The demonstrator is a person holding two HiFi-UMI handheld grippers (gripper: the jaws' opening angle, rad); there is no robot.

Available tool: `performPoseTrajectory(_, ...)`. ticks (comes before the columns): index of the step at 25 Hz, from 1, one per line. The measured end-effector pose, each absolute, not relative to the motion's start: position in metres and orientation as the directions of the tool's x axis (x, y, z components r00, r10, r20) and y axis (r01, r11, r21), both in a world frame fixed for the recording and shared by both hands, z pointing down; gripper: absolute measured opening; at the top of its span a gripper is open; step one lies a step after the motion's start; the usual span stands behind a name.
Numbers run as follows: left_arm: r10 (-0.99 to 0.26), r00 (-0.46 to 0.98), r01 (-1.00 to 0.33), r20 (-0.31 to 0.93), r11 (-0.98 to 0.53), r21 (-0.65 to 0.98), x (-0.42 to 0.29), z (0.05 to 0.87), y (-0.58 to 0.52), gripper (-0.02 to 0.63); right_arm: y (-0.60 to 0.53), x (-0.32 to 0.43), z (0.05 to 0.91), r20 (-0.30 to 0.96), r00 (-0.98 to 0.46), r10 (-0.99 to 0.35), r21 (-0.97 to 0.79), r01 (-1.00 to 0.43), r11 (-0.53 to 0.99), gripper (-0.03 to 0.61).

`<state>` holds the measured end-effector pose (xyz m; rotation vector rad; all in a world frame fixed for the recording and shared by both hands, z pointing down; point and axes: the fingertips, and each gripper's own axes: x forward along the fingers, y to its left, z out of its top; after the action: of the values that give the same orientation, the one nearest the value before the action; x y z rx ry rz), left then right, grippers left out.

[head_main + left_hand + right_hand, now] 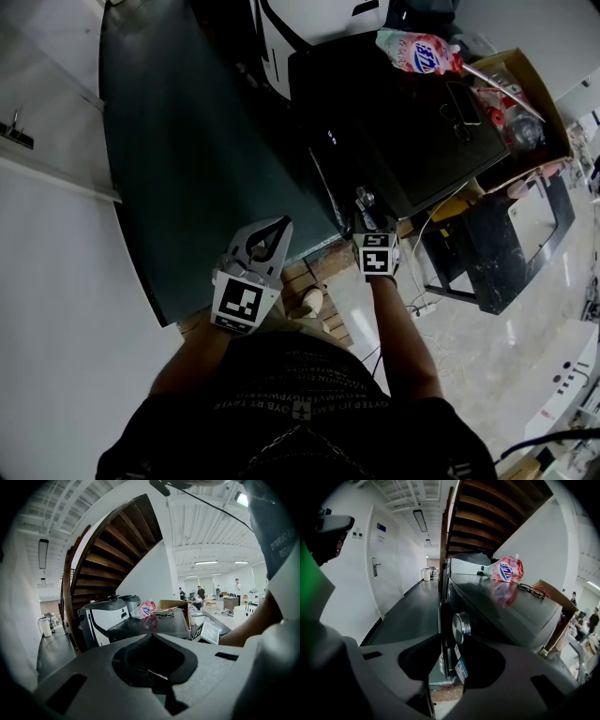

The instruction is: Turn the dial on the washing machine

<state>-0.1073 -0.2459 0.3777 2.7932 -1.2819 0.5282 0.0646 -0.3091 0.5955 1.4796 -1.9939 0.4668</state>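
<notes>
The black washing machine (403, 122) stands ahead of me, and its round silver dial (461, 627) sits on the front panel in the right gripper view. My right gripper (451, 643) is open just short of the dial, with nothing between its jaws. In the head view the right gripper (367, 221) is at the machine's front corner. My left gripper (277, 229) hangs to the left over the dark floor, its jaw tips together and empty. The left gripper (151, 635) looks toward the machine's top (154, 623) from farther back.
A red and white pouch (419, 52), a pair of glasses (459, 108) and an open cardboard box (525, 112) lie on or beside the machine's top. A grey and white appliance (105, 616) stands behind it. A white door (384, 573) and a wooden staircase (487, 508) flank the dark floor (187, 141).
</notes>
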Motion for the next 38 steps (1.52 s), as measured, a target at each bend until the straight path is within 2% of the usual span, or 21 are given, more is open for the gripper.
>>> performPoseTrajectory(8, -0.736, 0.603, -0.742, 0.307, -0.659, -0.122, -0.111, 0.372, -0.241, 0.002, -0.315, 0.052, 0.544, 0.559, -0.219, -0.8, 0.19, -0.905, 0.381, 0.135)
performPoseTrajectory(16, -0.725, 0.616, -0.731, 0.31, -0.672, -0.12, -0.104, 0.376, -0.231, 0.002, -0.329, 0.047, 0.578, 0.633, -0.203, -0.747, 0.239, -0.867, 0.438, 0.138)
performPoseTrajectory(38, -0.738, 0.596, -0.744, 0.317, -0.656, -0.128, -0.11, 0.374, -0.226, 0.002, -0.314, 0.057, 0.595, 0.647, -0.18, -0.741, 0.225, -0.883, 0.411, 0.133)
